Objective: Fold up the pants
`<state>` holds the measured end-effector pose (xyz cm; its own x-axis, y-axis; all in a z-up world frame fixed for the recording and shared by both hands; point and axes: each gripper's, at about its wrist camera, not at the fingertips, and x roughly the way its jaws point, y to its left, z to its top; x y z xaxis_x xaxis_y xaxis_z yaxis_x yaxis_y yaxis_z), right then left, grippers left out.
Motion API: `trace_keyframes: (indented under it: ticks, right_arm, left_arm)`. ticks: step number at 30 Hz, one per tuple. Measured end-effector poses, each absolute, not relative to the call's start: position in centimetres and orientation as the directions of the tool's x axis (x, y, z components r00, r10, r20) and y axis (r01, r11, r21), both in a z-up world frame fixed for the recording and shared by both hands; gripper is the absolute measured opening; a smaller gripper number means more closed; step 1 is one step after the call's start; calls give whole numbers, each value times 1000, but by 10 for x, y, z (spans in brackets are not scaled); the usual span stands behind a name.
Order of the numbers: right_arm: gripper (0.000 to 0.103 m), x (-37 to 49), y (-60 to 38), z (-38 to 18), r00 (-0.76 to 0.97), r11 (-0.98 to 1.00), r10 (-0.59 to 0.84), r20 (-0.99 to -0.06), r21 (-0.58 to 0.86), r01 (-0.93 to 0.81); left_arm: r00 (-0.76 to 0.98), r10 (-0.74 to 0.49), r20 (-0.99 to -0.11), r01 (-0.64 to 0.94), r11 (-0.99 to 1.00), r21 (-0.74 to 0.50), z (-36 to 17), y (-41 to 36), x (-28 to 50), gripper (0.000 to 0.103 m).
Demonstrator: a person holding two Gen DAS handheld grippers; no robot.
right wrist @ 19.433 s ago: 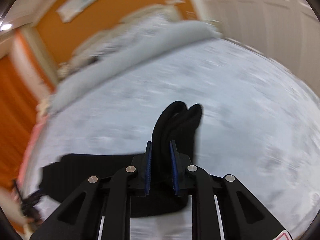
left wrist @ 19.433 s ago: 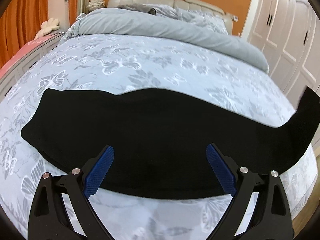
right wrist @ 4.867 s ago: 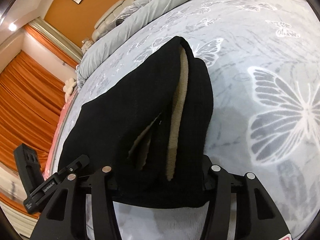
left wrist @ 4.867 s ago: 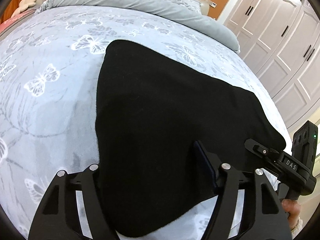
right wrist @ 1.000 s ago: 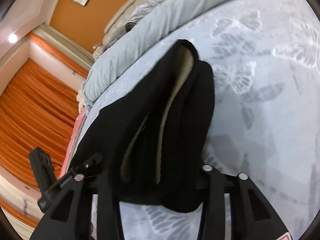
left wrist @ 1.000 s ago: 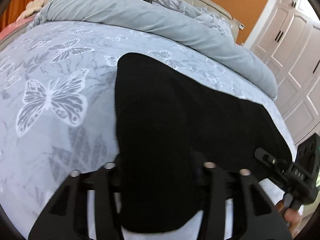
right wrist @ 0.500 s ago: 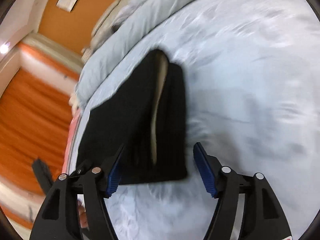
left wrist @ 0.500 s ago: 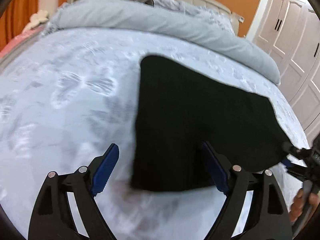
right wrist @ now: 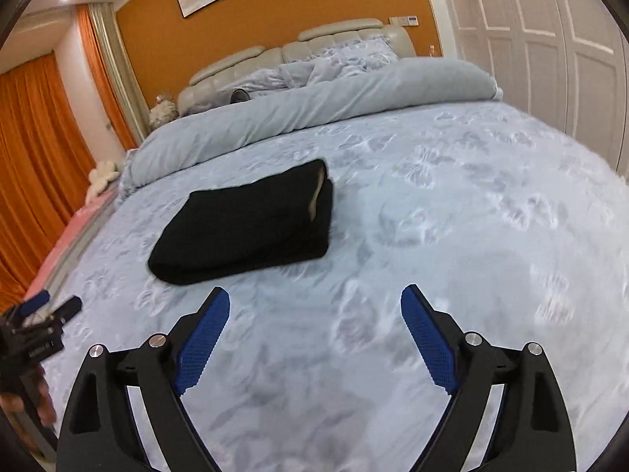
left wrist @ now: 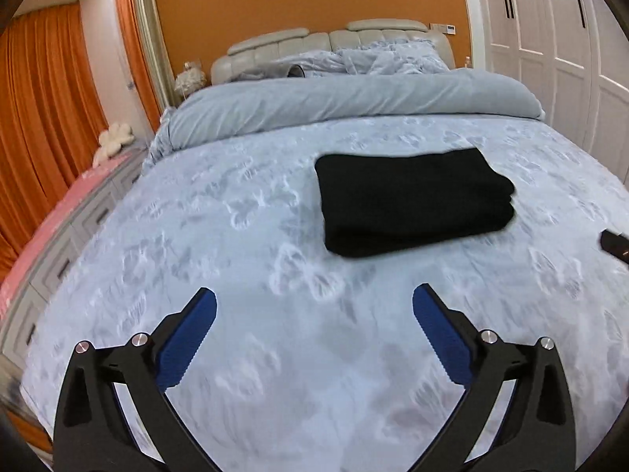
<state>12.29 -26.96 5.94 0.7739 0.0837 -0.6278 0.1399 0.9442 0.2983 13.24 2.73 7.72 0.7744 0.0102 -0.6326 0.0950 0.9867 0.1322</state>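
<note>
— Pants point(left wrist: 414, 200) lie folded on the bed point(left wrist: 275, 354); where from each claw?
— Ahead and right of the left claw point(left wrist: 314, 314), ahead and left of the right claw point(right wrist: 315, 314); long axis crosswise; both claws gape, empty; neither clearly nearer.

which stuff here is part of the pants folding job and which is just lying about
Part of the job:
- black pants, folded into a stack on the bed
- left tongs, open
- right tongs, open

Just there:
- rolled grey duvet
- pillows
- white plush toy
- butterfly bedspread
</note>
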Motion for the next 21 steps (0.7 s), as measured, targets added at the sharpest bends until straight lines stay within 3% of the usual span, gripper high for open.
trace_keyframes:
  ticks: [5, 10, 21]
  right_arm:
    - [87, 97, -254, 24, 772, 935, 47, -634, 301, 190]
    - [87, 105, -245, 2, 728, 956, 3, -685, 216, 200]
    - [87, 115, -221, -10, 702, 977, 6, -713, 154, 149]
  left_arm:
    - [739, -13, -673, 90, 993, 80, 40, 32, 108, 98]
    - [726, -21, -688, 84, 995, 58, 10, 35, 110, 98]
    - [709, -58, -703, 86, 996, 4, -5, 39, 115, 98]
